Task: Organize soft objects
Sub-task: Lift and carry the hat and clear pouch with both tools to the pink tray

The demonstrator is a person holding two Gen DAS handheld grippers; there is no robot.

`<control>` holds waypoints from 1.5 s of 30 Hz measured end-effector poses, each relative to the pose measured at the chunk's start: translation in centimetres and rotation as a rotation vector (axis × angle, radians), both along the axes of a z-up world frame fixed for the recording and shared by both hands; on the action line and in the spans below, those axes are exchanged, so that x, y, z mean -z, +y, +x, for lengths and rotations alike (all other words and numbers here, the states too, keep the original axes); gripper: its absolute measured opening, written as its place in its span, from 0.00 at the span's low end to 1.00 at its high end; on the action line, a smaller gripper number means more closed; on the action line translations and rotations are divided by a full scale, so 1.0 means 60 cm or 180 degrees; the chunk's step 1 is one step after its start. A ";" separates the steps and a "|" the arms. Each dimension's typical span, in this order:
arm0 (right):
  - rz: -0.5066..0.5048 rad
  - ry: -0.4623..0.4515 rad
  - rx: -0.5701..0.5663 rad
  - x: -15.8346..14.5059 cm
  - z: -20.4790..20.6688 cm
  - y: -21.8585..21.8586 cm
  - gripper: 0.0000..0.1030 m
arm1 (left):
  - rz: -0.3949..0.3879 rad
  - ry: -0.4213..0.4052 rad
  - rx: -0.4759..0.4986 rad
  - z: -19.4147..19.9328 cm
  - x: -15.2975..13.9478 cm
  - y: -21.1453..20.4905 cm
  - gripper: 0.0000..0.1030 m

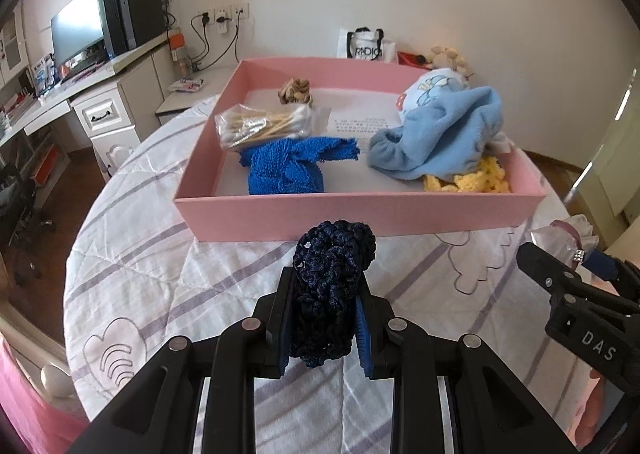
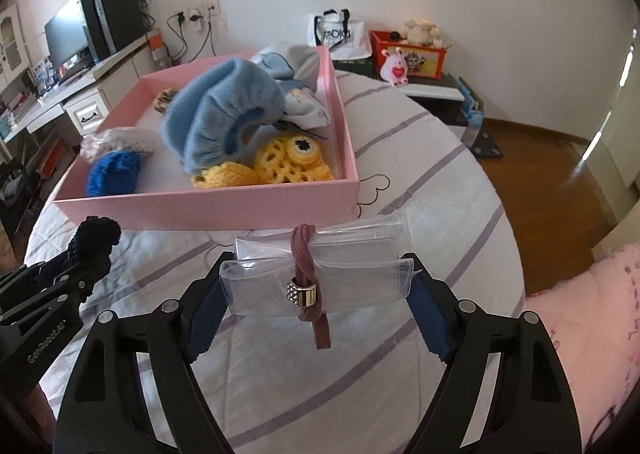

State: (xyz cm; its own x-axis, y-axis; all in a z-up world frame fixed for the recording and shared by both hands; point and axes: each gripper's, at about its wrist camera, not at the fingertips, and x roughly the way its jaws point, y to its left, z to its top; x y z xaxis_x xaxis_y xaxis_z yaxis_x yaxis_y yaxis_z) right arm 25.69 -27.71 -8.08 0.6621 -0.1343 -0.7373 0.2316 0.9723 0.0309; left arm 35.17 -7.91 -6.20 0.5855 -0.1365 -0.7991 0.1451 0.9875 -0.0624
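Note:
My left gripper (image 1: 326,282) is shut on a dark navy crocheted scrunchie (image 1: 334,254), held just above the quilt in front of the pink box (image 1: 360,213). To its right, my right gripper (image 2: 318,266) is shut on a clear plastic packet (image 2: 360,282) that spans both pads. A pink hair tie (image 2: 304,250) with a metal bead is wrapped around the packet. The box holds a blue towel (image 1: 288,165), a bag of cotton swabs (image 1: 264,125), a light blue fleece piece (image 1: 440,133), a yellow crochet piece (image 2: 288,161) and a brown scrunchie (image 1: 296,91).
Everything rests on a round, quilt-covered surface (image 2: 400,334) with lilac stripes. A desk with a monitor (image 1: 76,33) stands at the left. A white bag (image 2: 340,33) and a red toy box (image 2: 412,53) stand by the far wall. Wooden floor (image 2: 540,193) lies to the right.

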 end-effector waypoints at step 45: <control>-0.0352 -0.1553 -0.0278 -0.224 -0.305 0.118 0.77 | -0.0089 -0.1454 -0.0061 -0.422 -0.244 0.062 0.23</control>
